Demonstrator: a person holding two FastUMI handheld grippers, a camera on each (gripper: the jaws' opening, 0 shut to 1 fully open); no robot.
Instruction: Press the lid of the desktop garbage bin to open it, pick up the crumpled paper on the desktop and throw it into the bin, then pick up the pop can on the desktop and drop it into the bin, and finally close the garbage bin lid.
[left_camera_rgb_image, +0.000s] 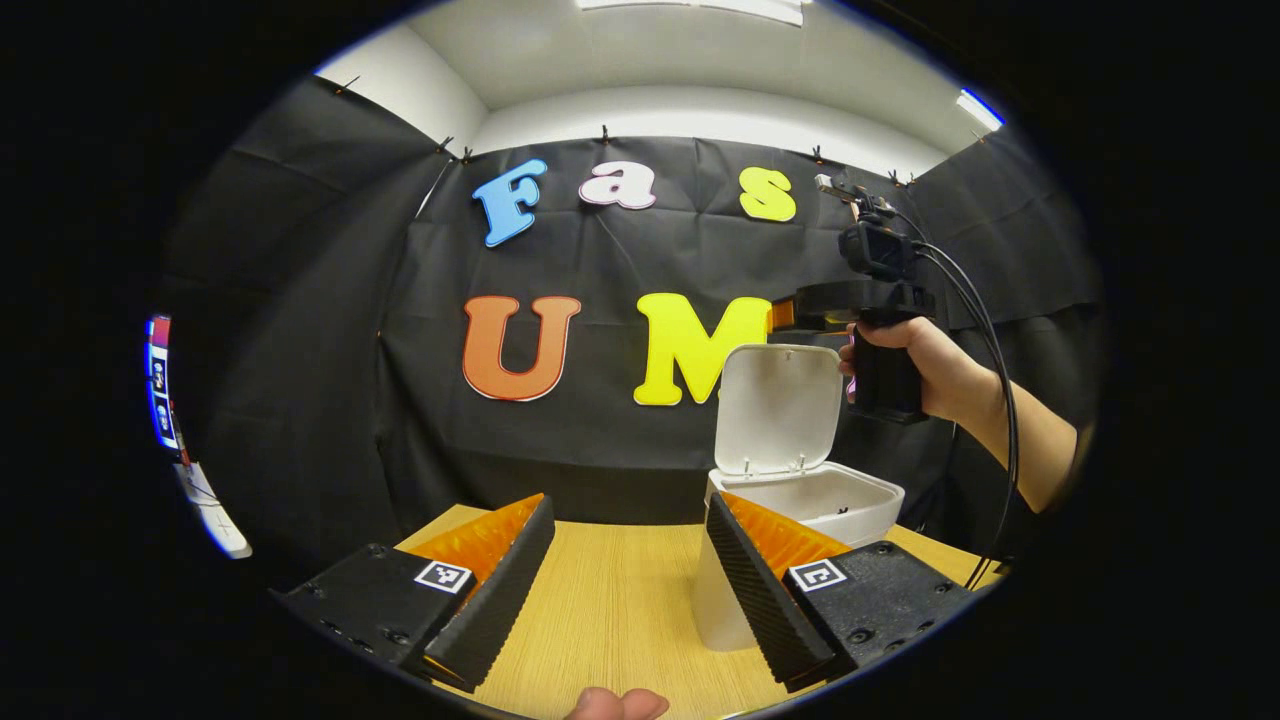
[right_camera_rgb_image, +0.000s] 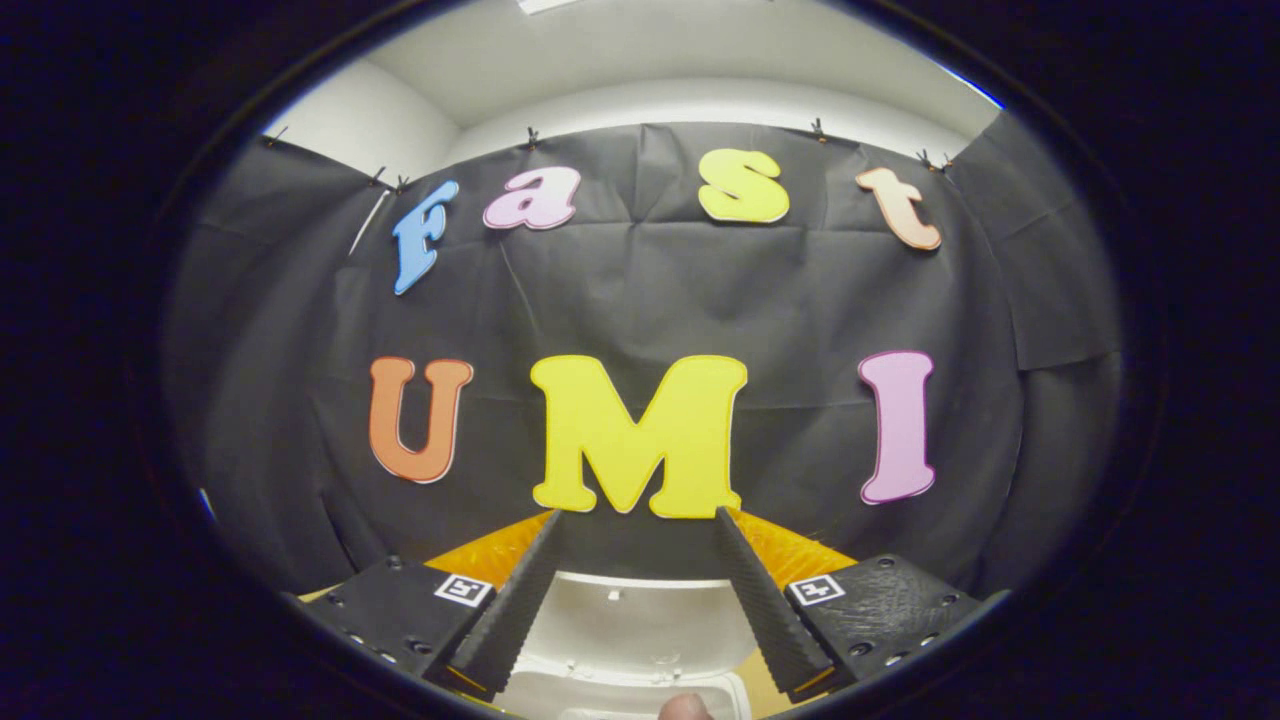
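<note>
bin (left_camera_rgb_image: 810, 500) sits on the desk (left_camera_rgb_image: 610, 600) at right, lid (left_camera_rgb_image: 778, 408) upright and open. right gripper (right_camera_rgb_image: 632, 600) held above the lid, fingers spread, empty. left gripper (left_camera_rgb_image: 628, 590) low over the desk, also spread, empty. looks like lid closing next: push the lid's top edge forward and down gently, don't tip the bin.

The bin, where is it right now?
In the left gripper view the bin stands on the table, right of centre, behind the left gripper's right finger, with its lid up. The right gripper hovers above the lid.
</note>
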